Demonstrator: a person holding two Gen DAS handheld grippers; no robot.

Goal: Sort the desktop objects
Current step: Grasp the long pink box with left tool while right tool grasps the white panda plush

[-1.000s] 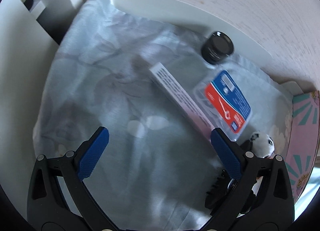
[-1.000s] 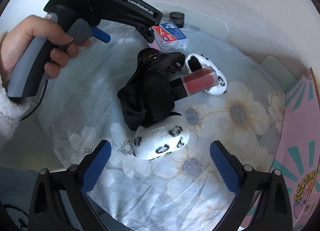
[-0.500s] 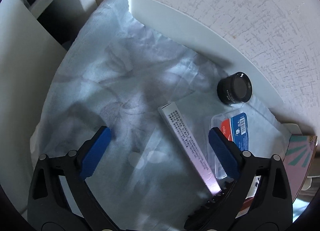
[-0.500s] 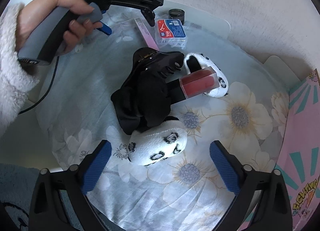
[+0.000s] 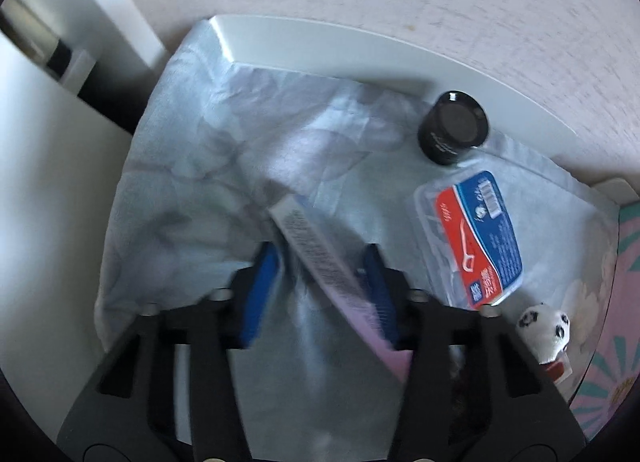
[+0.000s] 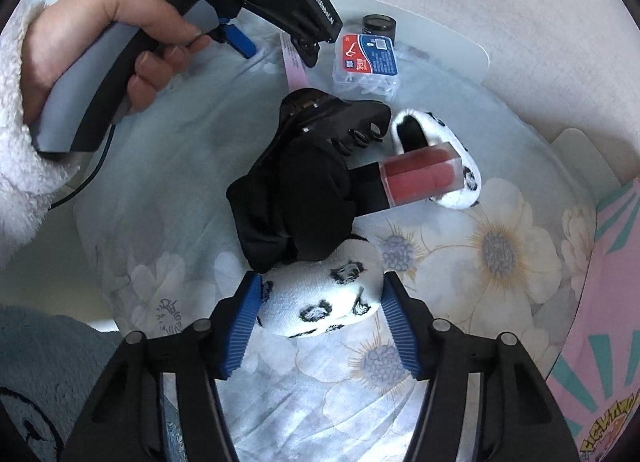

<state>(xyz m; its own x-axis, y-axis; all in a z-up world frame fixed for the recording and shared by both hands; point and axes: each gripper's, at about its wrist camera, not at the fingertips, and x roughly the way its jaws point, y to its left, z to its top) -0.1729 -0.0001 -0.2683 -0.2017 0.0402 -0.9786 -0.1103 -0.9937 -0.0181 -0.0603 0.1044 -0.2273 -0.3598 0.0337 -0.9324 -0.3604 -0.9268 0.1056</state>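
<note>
A slim pink box (image 5: 296, 226) lies slantwise on the floral cloth (image 5: 192, 182), between the jaws of my left gripper (image 5: 320, 252). Those jaws are closing. The right pad meets the box while a thin gap shows at the left pad. From the right wrist view, a hand (image 6: 120, 34) holds the left gripper (image 6: 276, 52) over the box (image 6: 294, 70). My right gripper (image 6: 322, 280) is closing on a white black-spotted plush slipper (image 6: 320, 302), both pads touching its sides.
A black cloth bundle (image 6: 296, 198), a red lip gloss (image 6: 420, 178) and a second spotted slipper (image 6: 440, 130) lie in the middle. A floss-pick box (image 5: 472, 238) and a black jar (image 5: 454, 126) sit near the white table rim (image 5: 360, 50). A pink carton (image 6: 612, 302) stands at the right.
Both grippers' jaws have narrowed from wide open. The left gripper shifted and now has the pink box between its pads. The right pads now reach the near spotted slipper.
</note>
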